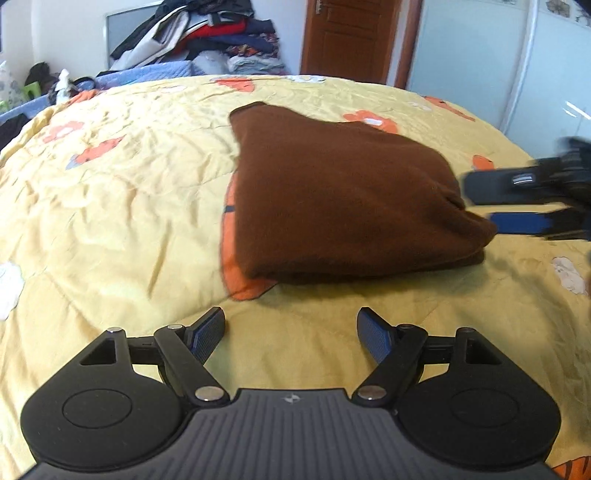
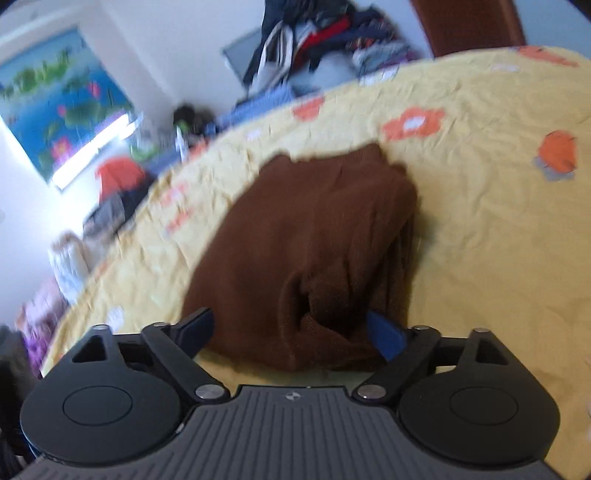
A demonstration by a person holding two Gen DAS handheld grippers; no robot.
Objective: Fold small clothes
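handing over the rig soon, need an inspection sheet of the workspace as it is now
surface: yellow quilt with orange flower prints, wrinkled
job's things: brown garment folded, lying on the quilt
clutter: nothing seen on the quilt
grippers: left gripper open, short of the garment; right gripper open, garment edge between its fingers
cables: nothing seen
surroundings: clothes pile, wooden door, wall picture

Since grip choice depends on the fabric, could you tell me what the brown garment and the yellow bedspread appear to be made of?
Brown garment: likely a soft knit or fleece, matte and fuzzy, with thick rounded folds. Yellow bedspread: probably thin woven cotton or a blend, smooth with fine creases and printed orange patterns.
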